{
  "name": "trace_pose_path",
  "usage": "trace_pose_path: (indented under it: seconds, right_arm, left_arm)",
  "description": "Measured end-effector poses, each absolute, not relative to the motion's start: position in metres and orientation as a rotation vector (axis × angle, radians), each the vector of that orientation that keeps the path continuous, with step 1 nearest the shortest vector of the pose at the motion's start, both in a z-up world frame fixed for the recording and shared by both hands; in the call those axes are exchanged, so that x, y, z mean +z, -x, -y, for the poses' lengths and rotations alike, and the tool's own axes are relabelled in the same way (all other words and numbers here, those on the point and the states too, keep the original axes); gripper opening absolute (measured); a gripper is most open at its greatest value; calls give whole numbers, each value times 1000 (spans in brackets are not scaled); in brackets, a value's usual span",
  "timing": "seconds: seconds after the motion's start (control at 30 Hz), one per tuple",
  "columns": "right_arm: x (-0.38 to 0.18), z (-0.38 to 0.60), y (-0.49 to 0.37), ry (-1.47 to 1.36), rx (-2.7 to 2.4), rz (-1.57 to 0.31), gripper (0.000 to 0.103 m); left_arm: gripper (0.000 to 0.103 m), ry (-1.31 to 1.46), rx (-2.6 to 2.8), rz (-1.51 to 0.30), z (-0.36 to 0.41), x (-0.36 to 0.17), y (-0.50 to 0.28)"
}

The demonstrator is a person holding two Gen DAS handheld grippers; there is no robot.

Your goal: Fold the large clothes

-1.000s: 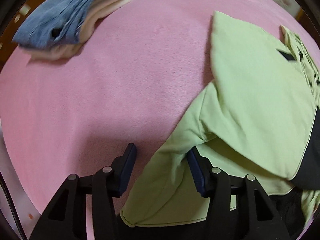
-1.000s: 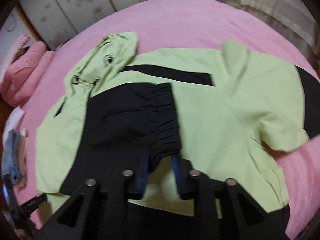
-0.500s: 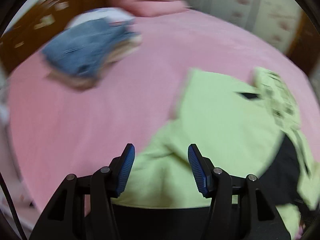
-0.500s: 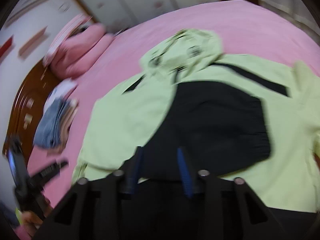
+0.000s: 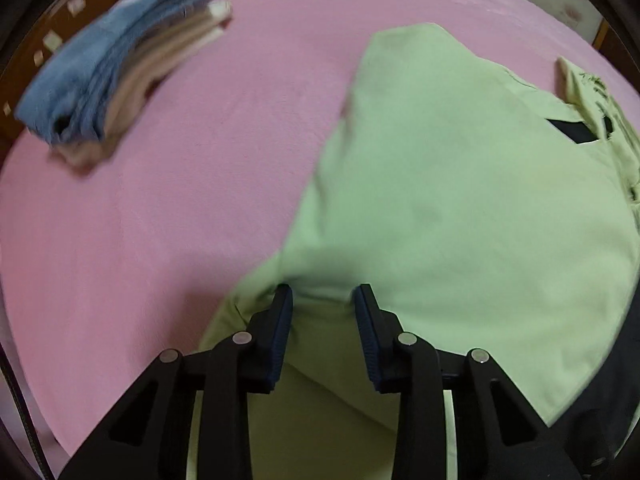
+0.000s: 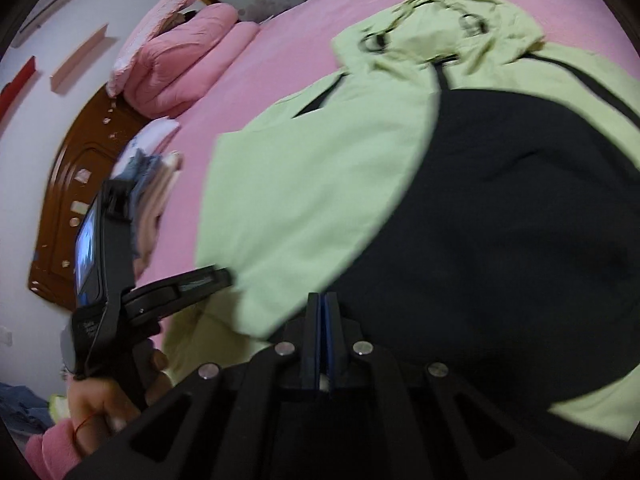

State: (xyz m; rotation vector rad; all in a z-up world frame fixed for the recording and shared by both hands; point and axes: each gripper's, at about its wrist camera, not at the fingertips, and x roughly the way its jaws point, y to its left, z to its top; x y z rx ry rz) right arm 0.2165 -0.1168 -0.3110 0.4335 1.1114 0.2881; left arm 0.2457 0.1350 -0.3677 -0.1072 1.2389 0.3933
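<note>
Evidently one lime-green and black hooded jacket [image 6: 304, 184] lies on the pink bed [image 5: 160, 220], hood toward one o'clock. Left gripper [image 5: 322, 300] jaws, lately narrowing, straddle green cloth unclenched; right gripper [image 6: 321, 300] jaws are clenched; whether on cloth I cannot tell.

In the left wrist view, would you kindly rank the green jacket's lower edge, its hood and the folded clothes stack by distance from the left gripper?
1. Jacket's lower edge: between the left gripper's jaws.
2. Hood: far right.
3. Folded clothes stack: far left; too close to call against the hood.

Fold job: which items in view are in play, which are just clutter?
In play:
- green and black jacket
- left gripper
- right gripper

Clutter:
- folded clothes stack
- pink bedding pile
- wooden headboard
</note>
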Motion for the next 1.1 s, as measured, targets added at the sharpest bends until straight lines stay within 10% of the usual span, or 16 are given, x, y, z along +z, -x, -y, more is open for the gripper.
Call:
trace_pose_path:
  seconds: [0.33, 0.7, 1.1]
  right_arm:
    - [-311, 227, -196, -191, -144, -1067, 0]
    - [-319, 143, -238, -575, 260, -1000, 0]
    - [-319, 213, -296, -304, 44, -915, 0]
  left_arm:
    - [34, 136, 386, -1251, -152, -376, -264]
    - [18, 238, -191, -1184, -69, -344, -296]
    - [1, 275, 172, -1069, -135, -379, -383]
